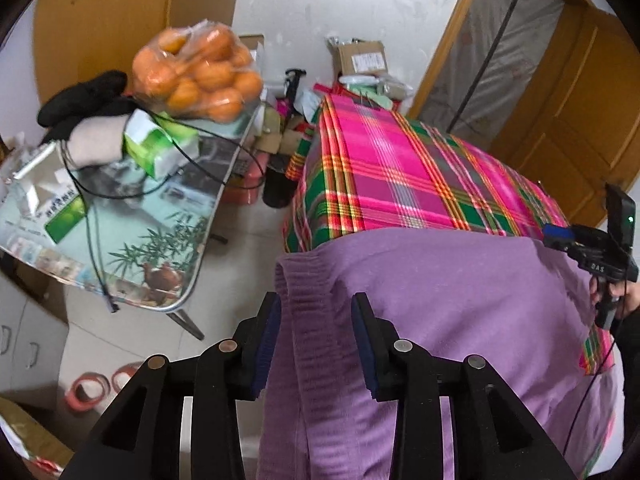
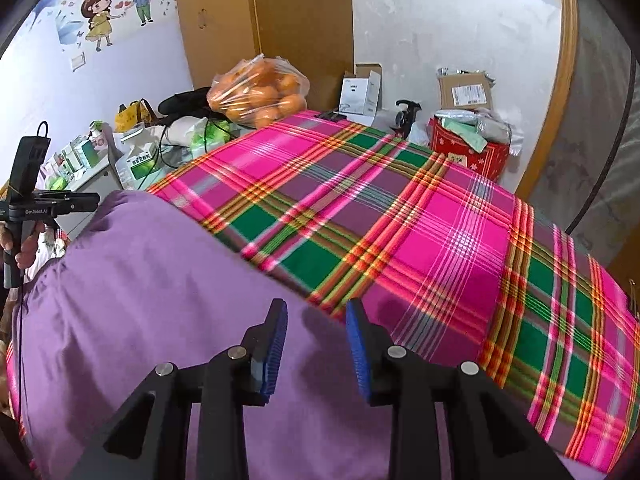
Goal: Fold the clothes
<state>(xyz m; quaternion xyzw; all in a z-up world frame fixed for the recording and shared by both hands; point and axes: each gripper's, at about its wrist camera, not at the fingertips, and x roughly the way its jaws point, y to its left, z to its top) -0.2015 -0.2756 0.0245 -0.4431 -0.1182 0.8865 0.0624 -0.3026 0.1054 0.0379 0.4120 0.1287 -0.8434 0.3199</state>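
Observation:
A purple knit sweater (image 1: 460, 300) lies on the near end of a table covered by a pink and green plaid cloth (image 1: 400, 176). Its ribbed hem (image 1: 304, 292) hangs over the table's left edge. My left gripper (image 1: 316, 304) is open with that ribbed edge between its jaws. My right gripper (image 2: 316, 308) is open just above the sweater's (image 2: 160, 280) far right edge, where it meets the plaid cloth (image 2: 420, 220). Each view shows the other hand-held gripper at its side: the right gripper (image 1: 600, 256) and the left gripper (image 2: 24, 208).
To the left stands a cluttered side table (image 1: 132, 240) with a bag of oranges (image 1: 196, 76), cartons, black gloves and cables. Boxes (image 2: 468, 92) and a red box (image 2: 472, 152) sit beyond the far end. Tape rolls (image 1: 88, 392) lie on the floor.

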